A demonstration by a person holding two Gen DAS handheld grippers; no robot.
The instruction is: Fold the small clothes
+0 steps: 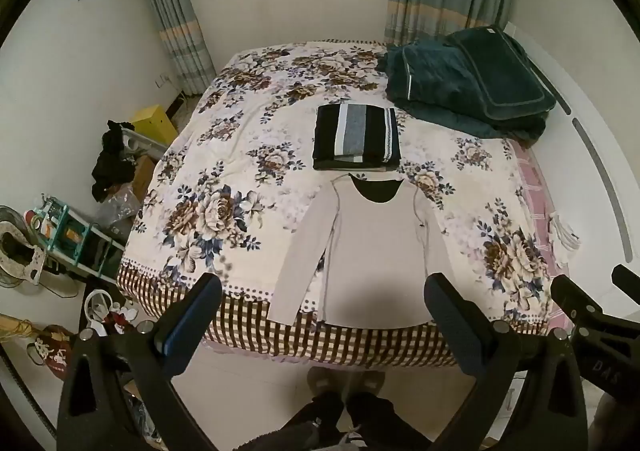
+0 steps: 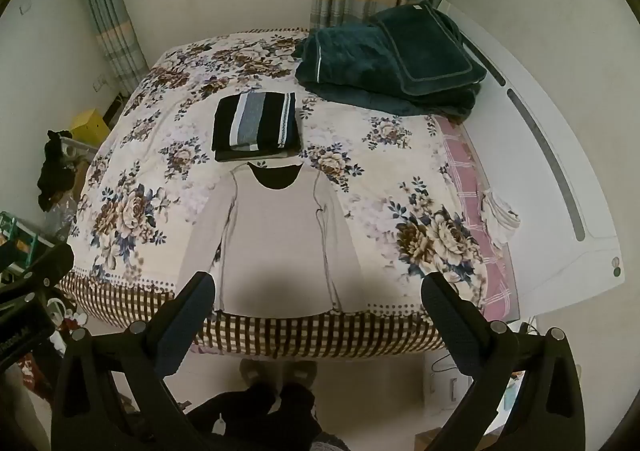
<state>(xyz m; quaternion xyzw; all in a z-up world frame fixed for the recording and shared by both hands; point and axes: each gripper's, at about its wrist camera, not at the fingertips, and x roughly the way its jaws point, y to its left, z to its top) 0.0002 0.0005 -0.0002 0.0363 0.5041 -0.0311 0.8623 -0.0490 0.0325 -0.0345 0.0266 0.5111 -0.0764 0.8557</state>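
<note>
Left wrist view: left gripper (image 1: 322, 305) and right gripper (image 2: 318, 301) both hover wide open, holding nothing. Beyond them a pale long-sleeved top (image 1: 374, 247) lies flat at the bed's (image 1: 224, 155) near edge. It looks light and limp; pinching a sleeve cuff or hem corner seems best.

Off to the right of my left tongs, the other gripper (image 1: 600, 335) comes into view at the frame's edge, and on its black body I can read the pale letters "DAS". Down to the left of my left tongs, a reddish round object on the floor (image 1: 54, 351) carries large white characters, too warped for me to read. Left of my right tongs, a black block (image 2: 20, 335) bears a line of small white lettering I cannot make out.
</note>
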